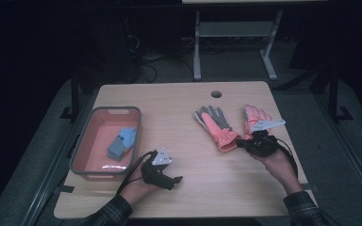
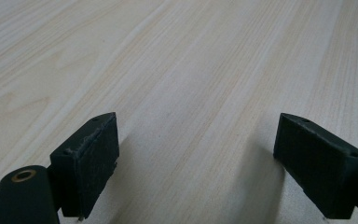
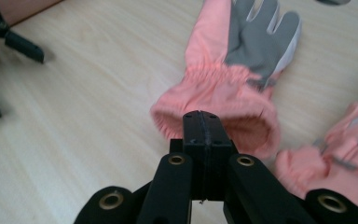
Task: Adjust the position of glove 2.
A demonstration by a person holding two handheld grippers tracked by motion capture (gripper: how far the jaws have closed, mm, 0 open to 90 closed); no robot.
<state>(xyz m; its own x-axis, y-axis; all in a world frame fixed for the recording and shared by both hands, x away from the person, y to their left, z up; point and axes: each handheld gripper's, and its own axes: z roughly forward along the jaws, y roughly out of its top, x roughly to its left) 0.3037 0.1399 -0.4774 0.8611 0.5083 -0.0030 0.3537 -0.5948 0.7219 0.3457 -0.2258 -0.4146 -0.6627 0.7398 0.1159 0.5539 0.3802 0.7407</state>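
My right hand-held gripper [image 1: 242, 142] sits at the right side of the counter [image 1: 188, 99], jaws pressed fully together with nothing between them; in the right gripper view the closed tips [image 3: 204, 122] hover just at the cuff opening of the pink and grey glove [image 3: 242, 56]. I can't tell whether they touch the cuff's fabric or stand just short of it. That glove [image 1: 214, 125] lies palm up, fingers pointing away from me, cuff toward me. Just to its right lies the second pink glove [image 1: 254, 117], partly under the grey plate of my right hand-held gripper; in the right gripper view it shows at the lower right [image 3: 340, 154], just beside the first glove's cuff.

My left hand-held gripper [image 1: 172, 181] rests low over bare counter near the front edge, well apart from the gloves. In the left gripper view its jaws stand wide apart [image 2: 196, 163], holding nothing, plain wood grain between them.

At the left of the counter sits a grey bin with a pink floor [image 1: 82, 150], with blue and grey gloves [image 1: 123, 142] lying inside it.
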